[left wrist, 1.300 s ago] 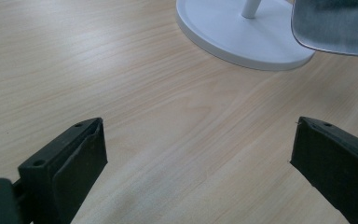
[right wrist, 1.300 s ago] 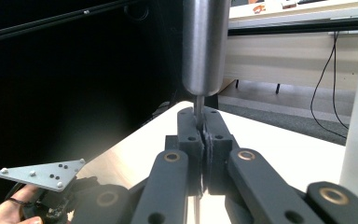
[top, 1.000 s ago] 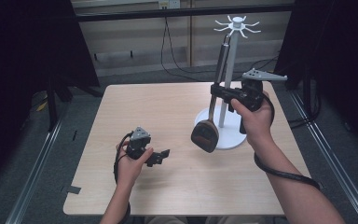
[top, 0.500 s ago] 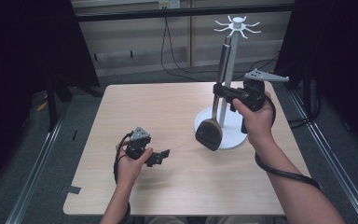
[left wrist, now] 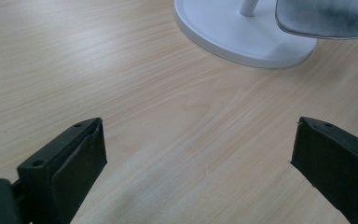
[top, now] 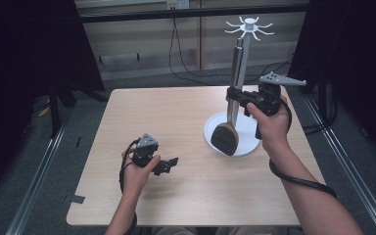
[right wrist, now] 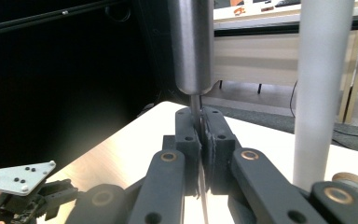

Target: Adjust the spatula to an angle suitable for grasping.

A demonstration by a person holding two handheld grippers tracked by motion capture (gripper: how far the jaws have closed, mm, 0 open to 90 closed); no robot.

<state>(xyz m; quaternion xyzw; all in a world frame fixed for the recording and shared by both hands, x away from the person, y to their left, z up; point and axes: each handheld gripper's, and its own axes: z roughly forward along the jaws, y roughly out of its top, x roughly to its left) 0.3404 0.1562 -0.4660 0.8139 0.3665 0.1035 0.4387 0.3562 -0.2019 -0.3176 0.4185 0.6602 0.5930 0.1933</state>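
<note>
In the right gripper view we see what the high view cannot resolve: our right gripper (right wrist: pixel 200 135) is clamped on the thin neck of the spatula (top: pixel 230 117), beside the stand (top: pixel 247 134). Our left gripper (left wrist: pixel 200 154) is wide open and holds nothing above the table (left wrist: pixel 144 93).

Two handheld matte-black two-jaw grippers. Left gripper (top: pixel 169 165) – small grey three-cornered plate on top, black cable looping at wrist; flat rectangular black pads (left wrist: pixel 81 158), small holes in jaw tops. Right gripper (top: pixel 235 94) – grey three-cornered plate with dark dots, thick black cable (top: pixel 298 178) trailing along forearm; black linkage bars, brass-coloured pivot pins (right wrist: pixel 168 157). Forearms bare, no sleeves.
</note>
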